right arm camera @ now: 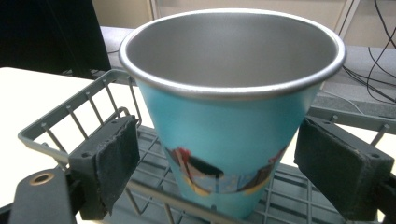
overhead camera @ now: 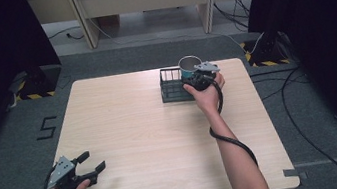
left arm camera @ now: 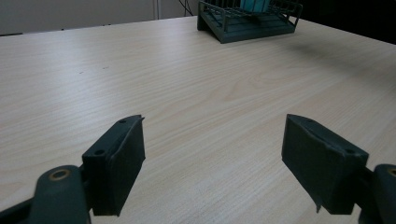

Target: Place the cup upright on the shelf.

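Observation:
A teal metal cup [overhead camera: 189,63] with a picture near its base stands upright in a dark wire rack [overhead camera: 171,86] at the table's far right. My right gripper [overhead camera: 193,74] is at the cup's near side. In the right gripper view, the right gripper [right arm camera: 226,161] is open: its pads [right arm camera: 116,163] flank the lower part of the cup [right arm camera: 233,93] with small gaps on both sides, just above the rack's rim [right arm camera: 65,116]. My left gripper [overhead camera: 93,161] is open and holds nothing at the table's near left corner. The left gripper [left arm camera: 212,158] faces the distant rack [left arm camera: 247,21].
The light wooden table [overhead camera: 153,142] is bare between the two grippers. The right gripper's cable [overhead camera: 228,138] trails along the forearm. Beyond the table are grey floor, loose cables [overhead camera: 296,85] at right, and dark curtains on both sides.

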Action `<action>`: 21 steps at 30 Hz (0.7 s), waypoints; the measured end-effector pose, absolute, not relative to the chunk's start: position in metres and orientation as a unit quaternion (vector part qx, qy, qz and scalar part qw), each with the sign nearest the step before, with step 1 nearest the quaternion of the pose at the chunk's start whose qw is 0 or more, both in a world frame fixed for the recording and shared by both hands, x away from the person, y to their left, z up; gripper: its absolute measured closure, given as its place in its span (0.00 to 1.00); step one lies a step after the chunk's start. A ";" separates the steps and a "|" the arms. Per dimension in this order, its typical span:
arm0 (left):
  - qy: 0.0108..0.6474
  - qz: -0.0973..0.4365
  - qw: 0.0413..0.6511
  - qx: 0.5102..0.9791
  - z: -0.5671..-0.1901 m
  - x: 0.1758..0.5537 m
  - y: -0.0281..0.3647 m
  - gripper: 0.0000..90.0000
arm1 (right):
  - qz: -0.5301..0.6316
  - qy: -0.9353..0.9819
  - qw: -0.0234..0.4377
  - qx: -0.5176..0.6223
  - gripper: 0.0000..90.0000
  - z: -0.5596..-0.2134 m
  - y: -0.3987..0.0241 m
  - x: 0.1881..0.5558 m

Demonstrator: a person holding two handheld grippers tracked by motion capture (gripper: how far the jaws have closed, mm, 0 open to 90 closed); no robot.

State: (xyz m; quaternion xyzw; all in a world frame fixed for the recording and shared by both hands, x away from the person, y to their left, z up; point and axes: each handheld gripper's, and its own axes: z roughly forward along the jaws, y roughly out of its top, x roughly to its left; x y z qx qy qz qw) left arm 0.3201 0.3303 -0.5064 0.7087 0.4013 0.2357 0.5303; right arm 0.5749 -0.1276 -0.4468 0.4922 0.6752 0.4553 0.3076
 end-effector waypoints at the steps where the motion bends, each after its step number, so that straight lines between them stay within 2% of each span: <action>1: 0.401 0.236 0.530 0.709 -0.506 0.320 0.330 0.23 | 0.455 0.675 0.306 0.493 0.16 -0.447 -0.128 0.574; 21: 0.402 0.239 0.529 0.708 -0.506 0.320 0.331 0.23 | 0.467 0.684 0.298 0.473 0.17 -0.436 -0.150 0.530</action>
